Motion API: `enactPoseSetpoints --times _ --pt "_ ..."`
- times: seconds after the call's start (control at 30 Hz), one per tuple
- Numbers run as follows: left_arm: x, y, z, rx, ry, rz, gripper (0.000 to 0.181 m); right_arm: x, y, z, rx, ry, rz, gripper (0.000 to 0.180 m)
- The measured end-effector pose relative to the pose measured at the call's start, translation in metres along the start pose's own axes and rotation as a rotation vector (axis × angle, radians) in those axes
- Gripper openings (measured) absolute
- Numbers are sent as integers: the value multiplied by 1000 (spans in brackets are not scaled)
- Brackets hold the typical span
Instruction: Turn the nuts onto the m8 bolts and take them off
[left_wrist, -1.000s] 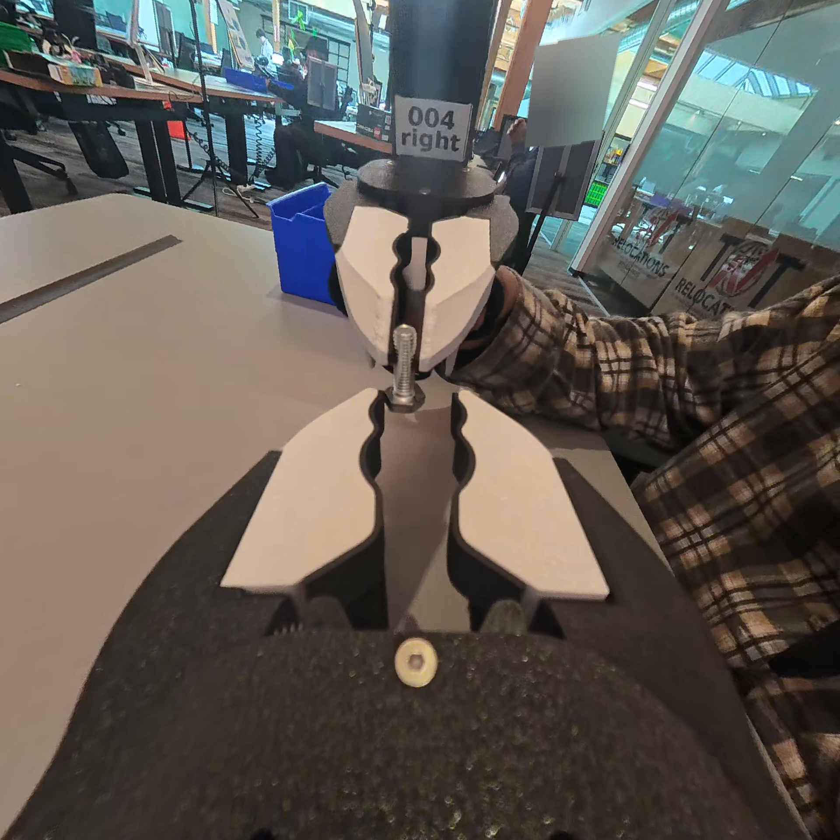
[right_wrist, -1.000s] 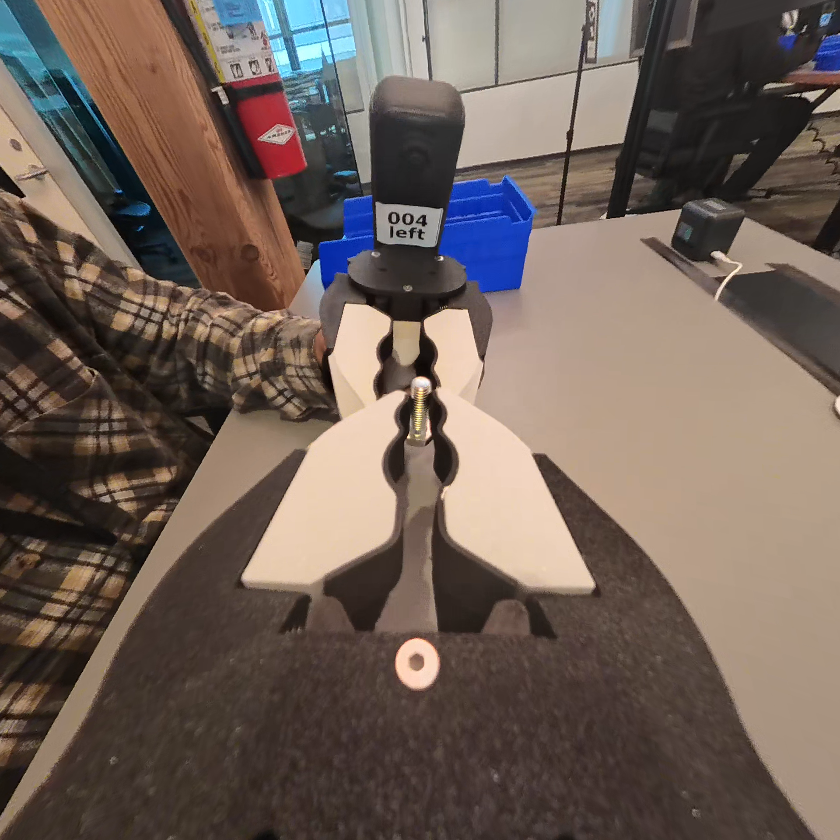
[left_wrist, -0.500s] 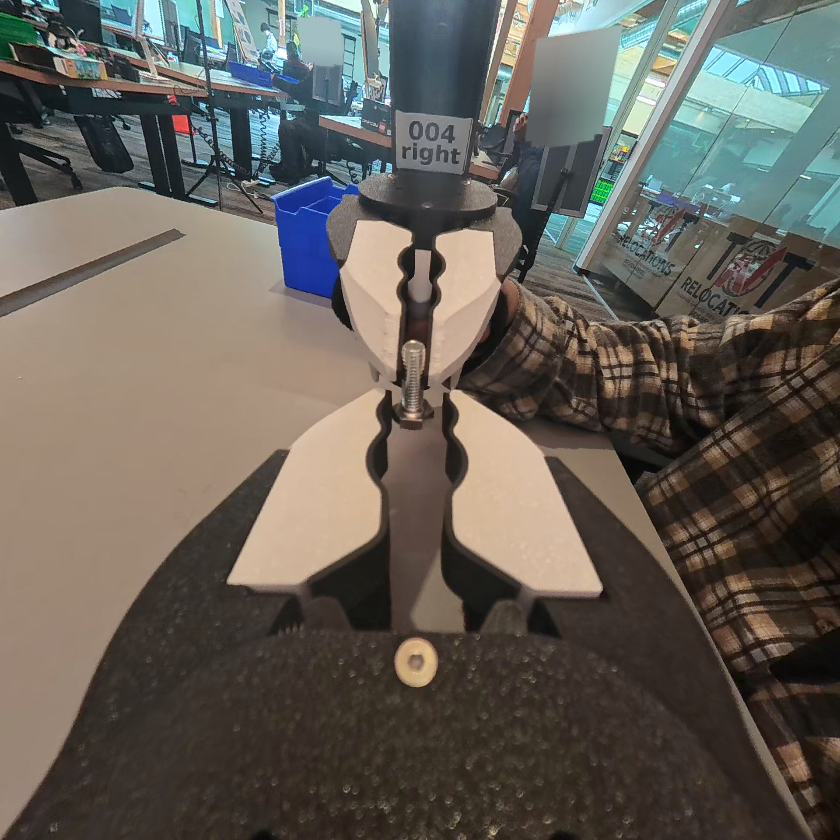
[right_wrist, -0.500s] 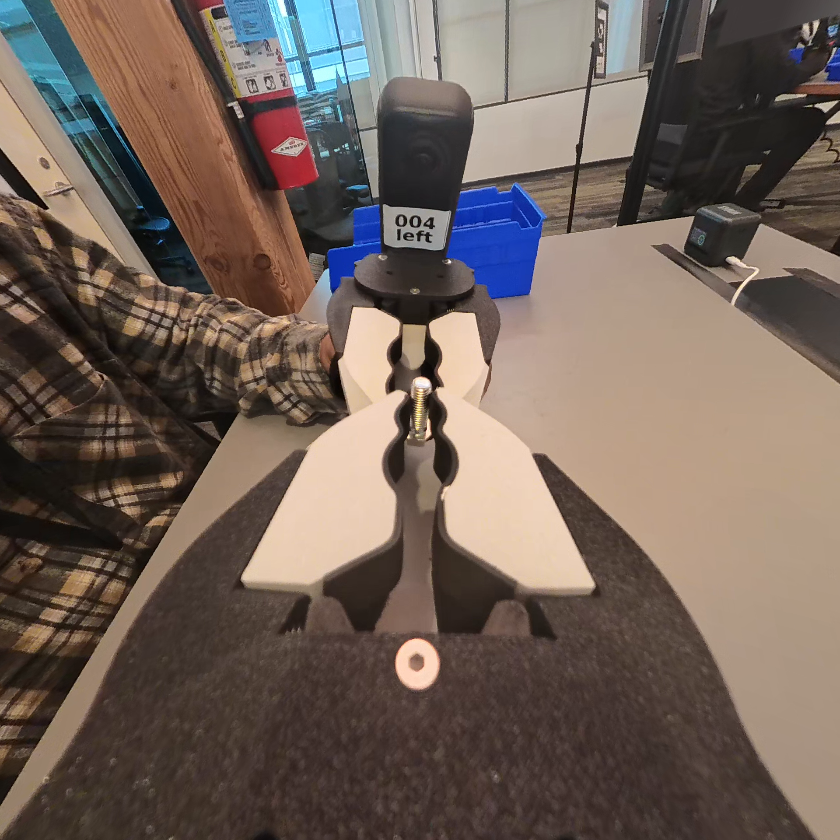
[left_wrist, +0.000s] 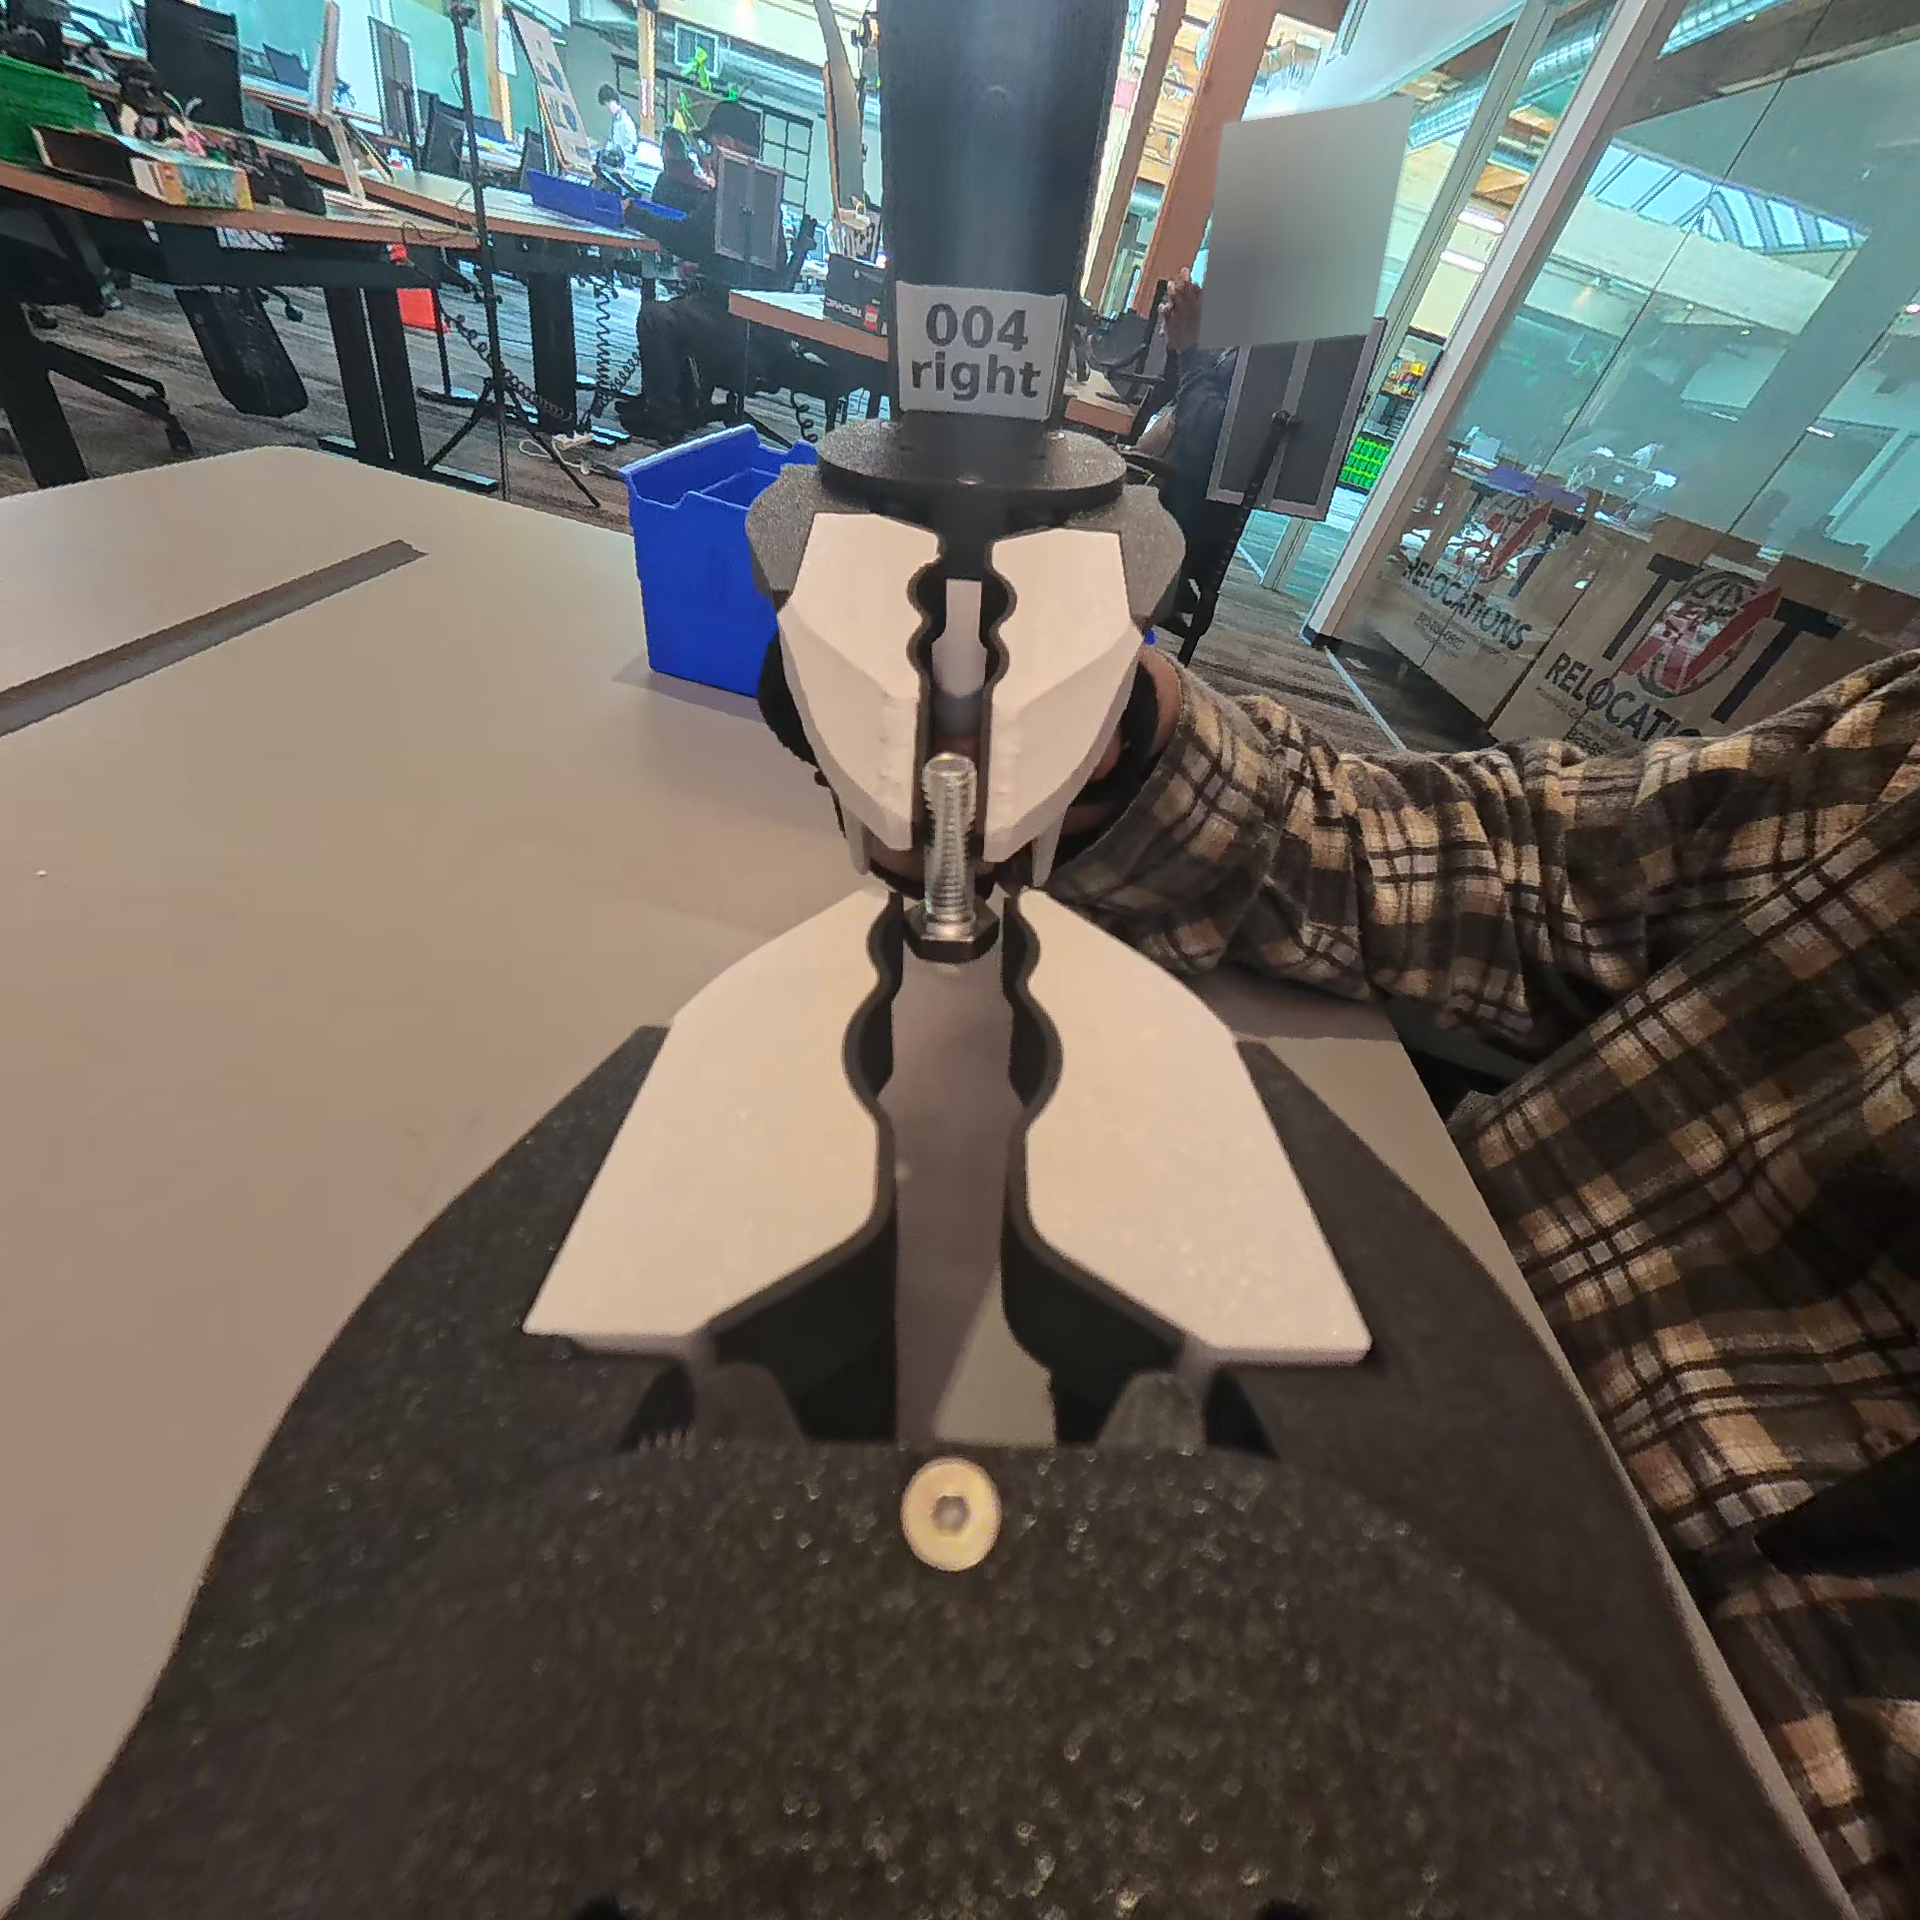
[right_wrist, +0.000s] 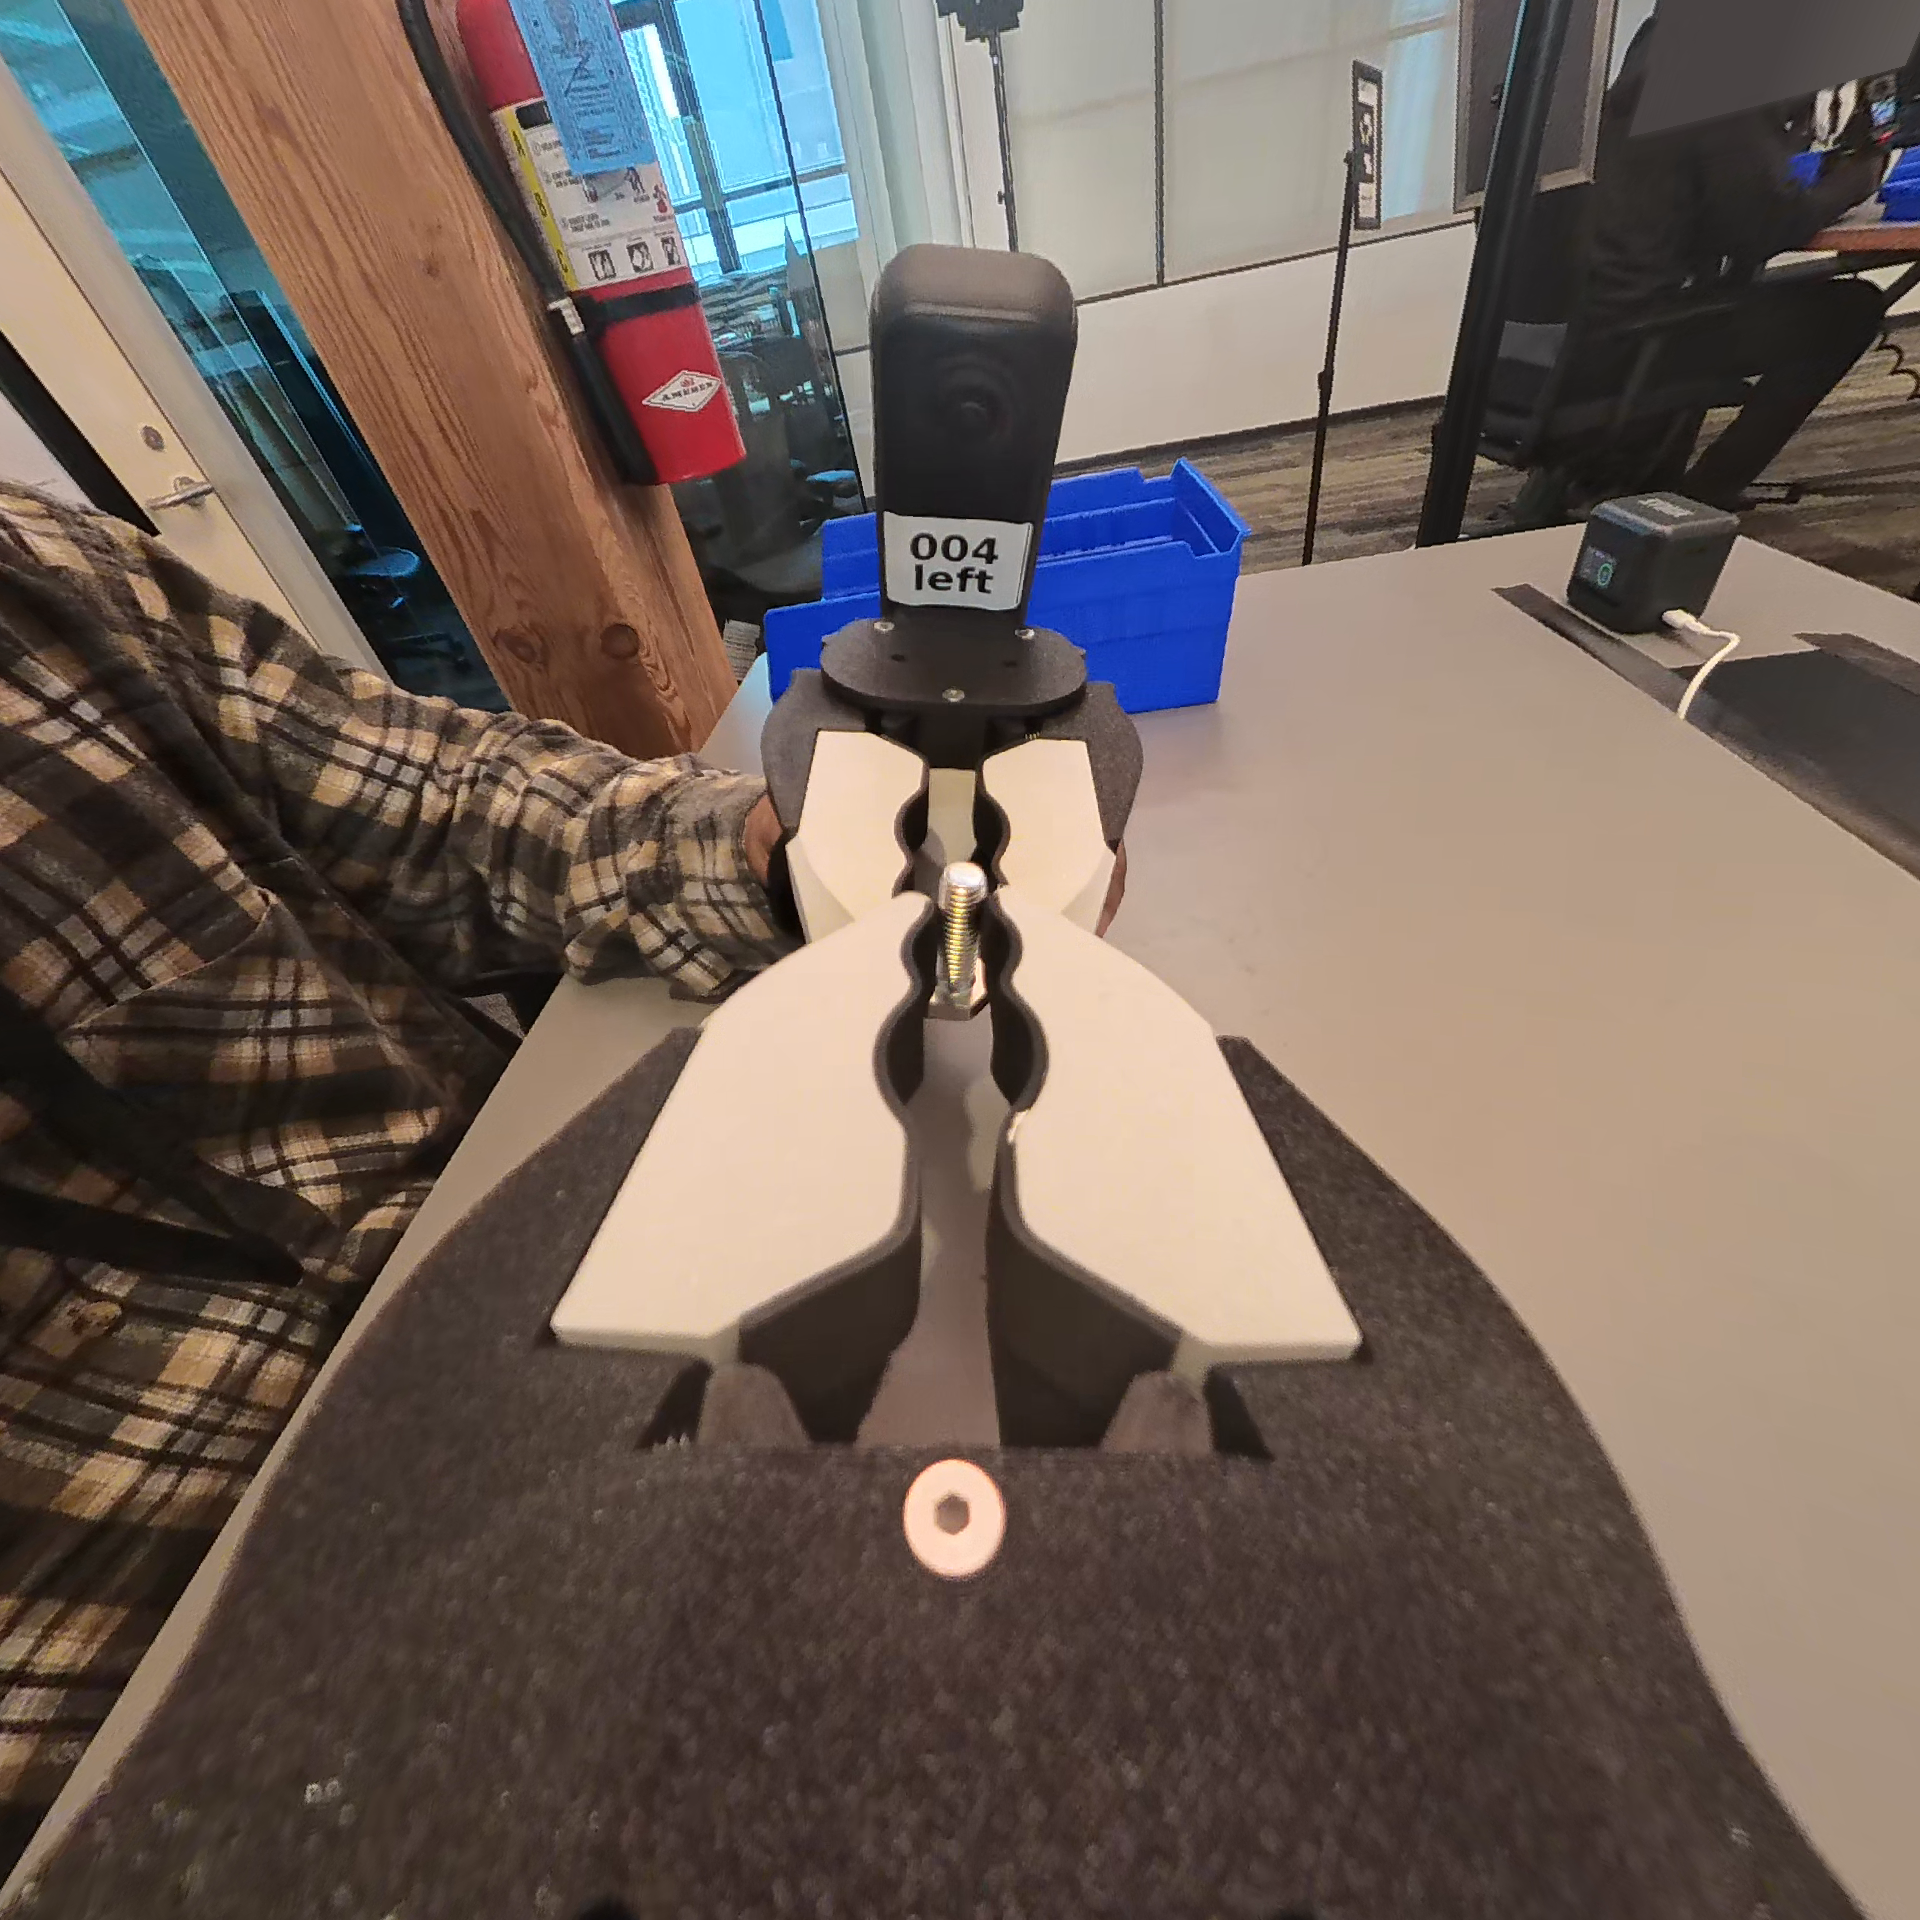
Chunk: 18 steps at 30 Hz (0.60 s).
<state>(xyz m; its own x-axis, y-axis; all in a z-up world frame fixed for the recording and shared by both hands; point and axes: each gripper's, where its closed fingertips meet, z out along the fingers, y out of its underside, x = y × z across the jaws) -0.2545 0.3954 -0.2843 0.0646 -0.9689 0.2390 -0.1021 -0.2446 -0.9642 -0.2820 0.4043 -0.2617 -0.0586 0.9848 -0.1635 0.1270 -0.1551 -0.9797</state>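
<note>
Two grippers meet nose to nose above the near edge of the bench (right_wrist: 1455, 935). The bolt (left_wrist: 948, 831) stands upright between them, thread up. The left gripper (left_wrist: 948, 935) has its jaws closed on the dark nut (left_wrist: 948, 932) low on the shank, apparently to hold or turn it. The right gripper (right_wrist: 961, 951) has its jaws pinched around the bolt's lower part, likely to steady it; the exact contact is hard to see. The bench is plain grey, with a blue bin (right_wrist: 1132, 603) far off. Beyond lie an open office, glass walls, a wooden post and a red extinguisher (right_wrist: 665, 343).
</note>
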Motion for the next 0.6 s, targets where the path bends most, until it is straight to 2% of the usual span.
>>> enactPoseSetpoints --times 0.47,0.53,0.6 --pt "1 -3 -1 21 -16 7 16 -2 -4 0 37 -12 -8 8" --pt "1 -8 -4 51 -12 -1 16 3 -7 -1 64 16 -2 26" --pt "-3 -16 -14 77 -29 -3 16 7 -9 -5 86 52 -8 35"
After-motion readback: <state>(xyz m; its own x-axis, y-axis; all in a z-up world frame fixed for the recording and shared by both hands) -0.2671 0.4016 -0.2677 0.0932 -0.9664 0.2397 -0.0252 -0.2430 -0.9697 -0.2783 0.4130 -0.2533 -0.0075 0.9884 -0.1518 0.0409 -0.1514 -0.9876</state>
